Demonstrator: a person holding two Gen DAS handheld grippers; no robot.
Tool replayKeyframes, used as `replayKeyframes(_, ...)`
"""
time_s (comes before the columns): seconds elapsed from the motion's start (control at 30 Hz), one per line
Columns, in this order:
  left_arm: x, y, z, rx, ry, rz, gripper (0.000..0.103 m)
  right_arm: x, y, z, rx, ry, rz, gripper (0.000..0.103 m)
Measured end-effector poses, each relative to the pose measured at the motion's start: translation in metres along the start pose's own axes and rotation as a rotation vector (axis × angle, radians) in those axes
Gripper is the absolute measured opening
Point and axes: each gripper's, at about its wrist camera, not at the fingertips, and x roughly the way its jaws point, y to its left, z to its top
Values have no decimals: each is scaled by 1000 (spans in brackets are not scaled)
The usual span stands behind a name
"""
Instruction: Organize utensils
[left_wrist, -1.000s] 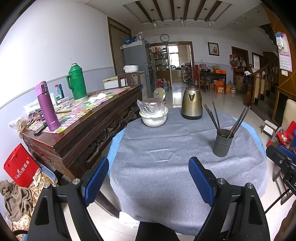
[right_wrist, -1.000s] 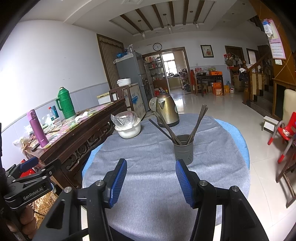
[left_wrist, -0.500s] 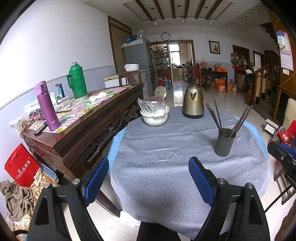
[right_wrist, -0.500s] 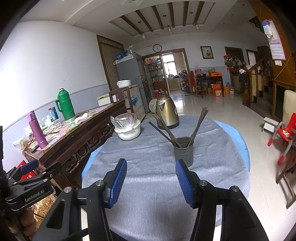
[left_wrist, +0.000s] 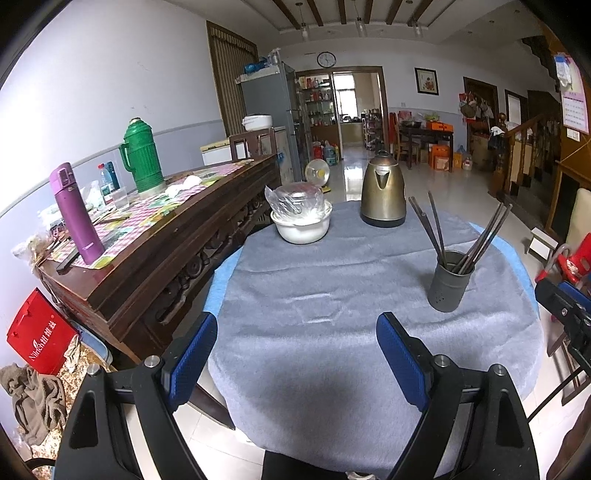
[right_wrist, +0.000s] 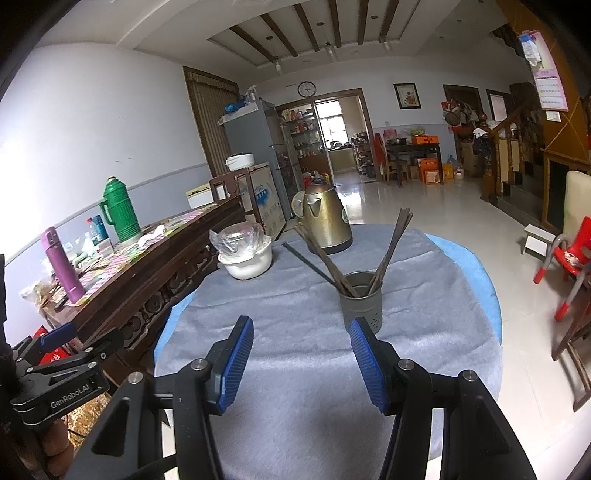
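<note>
Chopsticks (right_wrist: 334, 264) stand in holder (right_wrist: 361, 305) just beyond my right gripper (right_wrist: 301, 363); left gripper (left_wrist: 297, 365) well apart; both spread, grasping nothing.

A home's dining room: cloth-covered table (left_wrist: 332, 350), kettle (left_wrist: 382, 192), fridge (left_wrist: 271, 122), staircase (left_wrist: 532, 147).

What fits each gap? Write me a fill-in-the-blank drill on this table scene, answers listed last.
1. The chopsticks stand in a grey ____ on the table.
2. The white bowl is covered with clear ____.
3. Behind the bowl stands a brass-coloured electric ____.
4. Both the left gripper and the right gripper have their jaws ____, with nothing between them.

Missing words: holder; plastic; kettle; open
</note>
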Motion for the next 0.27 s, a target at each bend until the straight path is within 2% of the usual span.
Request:
replayKeyframes(0.13,12,-8,9,-2,7,-8,88,12,-11,10,11,1,-12,59)
replayKeyframes(0.27,35,-11,13,-32,11,-47,89,26,-26,18,11,-2,-35,60)
